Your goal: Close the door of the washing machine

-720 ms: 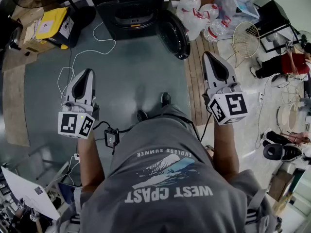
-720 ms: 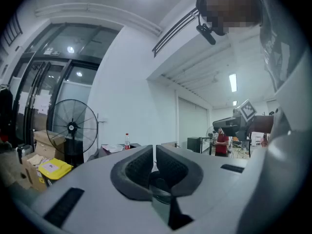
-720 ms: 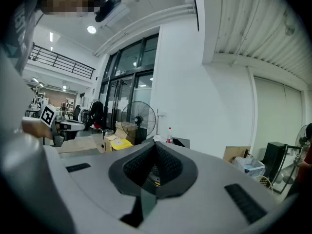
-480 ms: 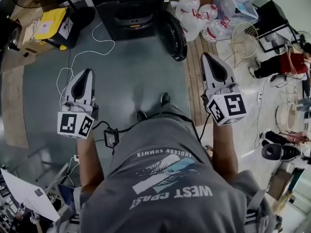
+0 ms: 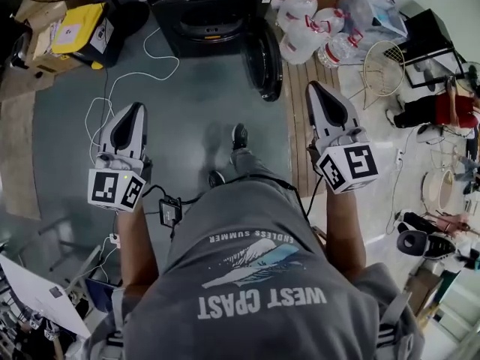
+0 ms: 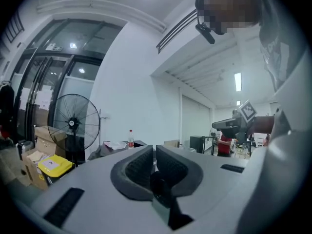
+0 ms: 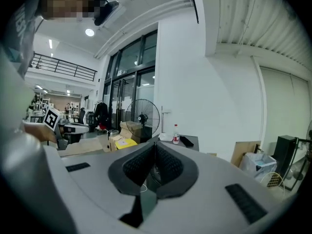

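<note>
The right gripper (image 5: pixel 316 88) has its jaws pressed together on nothing, as its own view shows, pads meeting with only the room beyond them. It is held out ahead of the person's right side, roughly level, above the edge where grey floor (image 5: pixel 195 118) meets wooden boards (image 5: pixel 300 126). The left gripper (image 5: pixel 137 109) is likewise closed and empty, held out on the other side over the bare floor, near a loose white cable (image 5: pixel 150 70). Between the two, one shoe (image 5: pixel 238 136) is set forward. Farther ahead stands the dark washer (image 5: pixel 206 10), and its round door (image 5: pixel 264 57) hangs open, swung out to the right of the drum opening, so that it lies nearly edge-on toward the person. The door is nearer the right gripper than the left, but well apart from both. Water bottles (image 5: pixel 307 25) are piled just right of the door, and a yellow box (image 5: pixel 75 32) sits to the washer's left. The step in hand looks like the approach: nothing touches the door, and the closing itself is not yet begun. The next move probably calls for stepping closer, bringing the right gripper round to the door's outer face on the bottle side, then pushing it leftward across the opening until it seats. Closed jaws should serve as a blunt pusher; the bottles leave little room behind the door.
</note>
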